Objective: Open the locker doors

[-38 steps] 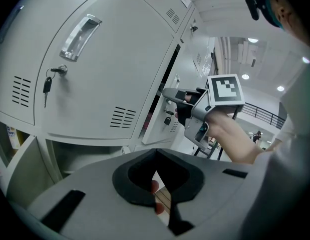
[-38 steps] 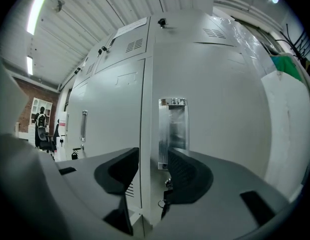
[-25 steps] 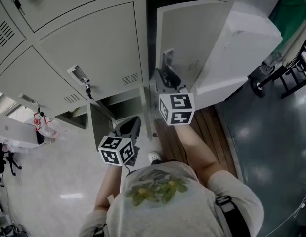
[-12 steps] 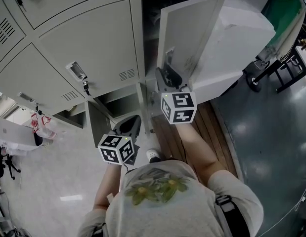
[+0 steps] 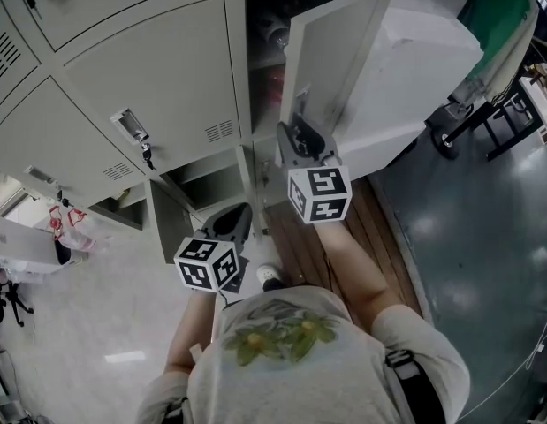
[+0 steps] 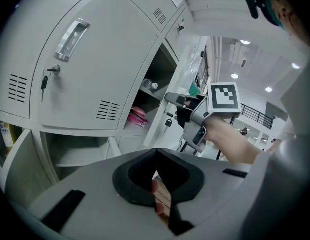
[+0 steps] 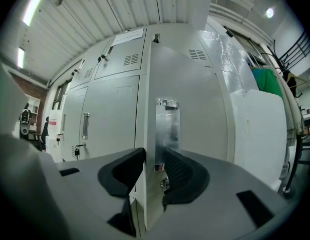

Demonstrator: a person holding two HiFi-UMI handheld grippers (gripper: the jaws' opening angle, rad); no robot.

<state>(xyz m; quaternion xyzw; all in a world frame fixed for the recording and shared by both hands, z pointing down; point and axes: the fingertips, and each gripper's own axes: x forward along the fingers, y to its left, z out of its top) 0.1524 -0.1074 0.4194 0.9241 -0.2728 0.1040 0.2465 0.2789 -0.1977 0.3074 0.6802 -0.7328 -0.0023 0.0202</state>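
Observation:
My right gripper is shut on the free edge of a grey locker door, which stands partly swung out. In the right gripper view the door runs between the pads, and the right gripper pinches it just below the latch plate. Behind the door the locker holds a bottle and a pink packet. My left gripper hangs lower, in front of an open bottom locker. The left gripper is shut with nothing in it.
A closed locker door with a handle and hanging key is left of the open one. A big white block stands close on the right, behind the swinging door. Wooden slats and grey floor lie below.
The door has swung further out with my right gripper on it, and the locker's inside with the bottle and pink packet now shows. The left gripper has stayed put.

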